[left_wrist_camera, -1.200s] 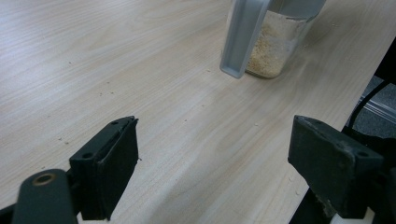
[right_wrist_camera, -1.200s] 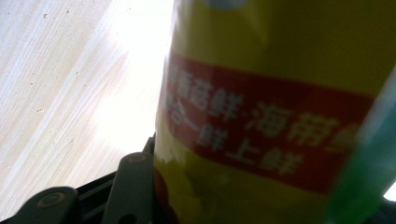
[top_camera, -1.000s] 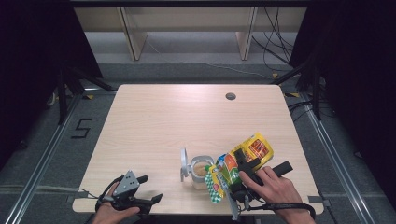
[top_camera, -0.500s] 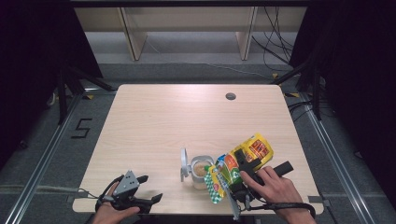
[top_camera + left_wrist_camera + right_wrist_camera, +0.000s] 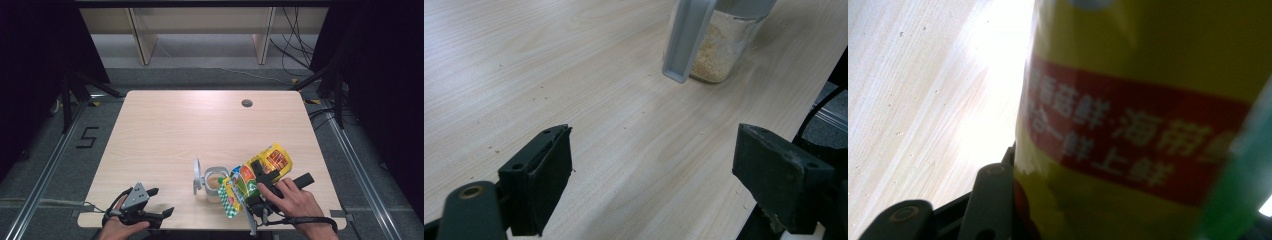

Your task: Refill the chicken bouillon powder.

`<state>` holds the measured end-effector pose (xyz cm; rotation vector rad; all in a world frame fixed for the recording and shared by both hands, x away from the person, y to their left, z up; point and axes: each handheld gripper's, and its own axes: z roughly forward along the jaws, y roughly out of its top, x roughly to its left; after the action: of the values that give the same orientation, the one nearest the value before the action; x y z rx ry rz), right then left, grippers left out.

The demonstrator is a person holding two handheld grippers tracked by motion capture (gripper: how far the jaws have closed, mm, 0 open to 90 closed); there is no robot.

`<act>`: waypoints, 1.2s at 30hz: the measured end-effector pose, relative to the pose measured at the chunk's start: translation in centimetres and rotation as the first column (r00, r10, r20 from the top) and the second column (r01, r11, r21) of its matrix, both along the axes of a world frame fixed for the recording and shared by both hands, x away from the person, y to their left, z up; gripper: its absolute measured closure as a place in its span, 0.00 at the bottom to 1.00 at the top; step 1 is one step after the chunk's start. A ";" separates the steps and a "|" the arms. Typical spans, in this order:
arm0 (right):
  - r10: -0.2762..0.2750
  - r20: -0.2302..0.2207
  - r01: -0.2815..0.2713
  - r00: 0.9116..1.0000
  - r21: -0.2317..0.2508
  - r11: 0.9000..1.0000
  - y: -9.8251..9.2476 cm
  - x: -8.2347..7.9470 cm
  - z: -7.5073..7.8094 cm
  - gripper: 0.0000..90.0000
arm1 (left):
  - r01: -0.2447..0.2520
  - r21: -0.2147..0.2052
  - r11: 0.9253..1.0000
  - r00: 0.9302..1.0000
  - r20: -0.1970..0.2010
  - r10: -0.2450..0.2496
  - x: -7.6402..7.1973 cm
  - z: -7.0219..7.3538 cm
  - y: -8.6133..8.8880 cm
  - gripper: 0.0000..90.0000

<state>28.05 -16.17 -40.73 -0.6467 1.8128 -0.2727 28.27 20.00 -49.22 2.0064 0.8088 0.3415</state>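
A yellow, red and green food bag (image 5: 248, 179) hangs tilted over the table's near right, its green end low beside a clear container (image 5: 215, 183) of pale grains. My right gripper (image 5: 261, 169) is shut on the bag, whose yellow wrapper with a red band (image 5: 1148, 100) presses against one of the fingers (image 5: 990, 200). The container's grey lid (image 5: 197, 176) stands flipped up on its left. My left gripper (image 5: 160, 201) rests open at the near left edge with nothing between its fingers. The left gripper (image 5: 654, 175) faces the container (image 5: 719, 50) and lid (image 5: 686, 40).
The light wooden table (image 5: 190, 130) has a small round grommet hole (image 5: 246, 103) at the far right. Black frame rails and cables run along both sides of it on the floor. Wooden shelf legs stand beyond the far edge.
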 end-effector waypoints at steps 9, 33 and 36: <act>-0.018 -0.013 0.018 1.000 0.029 0.999 -0.2 0.0 0.0 0.64 | -0.003 0.001 1.000 1.000 -0.002 0.003 0.0 0.0 0.0 0.17; -0.027 -0.007 0.027 1.000 0.030 0.999 -0.3 -0.1 -0.2 0.64 | 0.001 0.012 1.000 1.000 0.006 -0.001 0.0 0.0 0.2 0.17; -0.022 0.003 0.022 1.000 0.023 0.999 -0.1 -0.3 -0.1 0.64 | -0.014 -0.017 1.000 1.000 -0.001 0.014 -0.1 -0.1 0.0 0.17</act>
<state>27.78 -16.30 -40.79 -0.6102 1.8181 -0.2669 28.20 19.96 -49.31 1.9859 0.8242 0.3400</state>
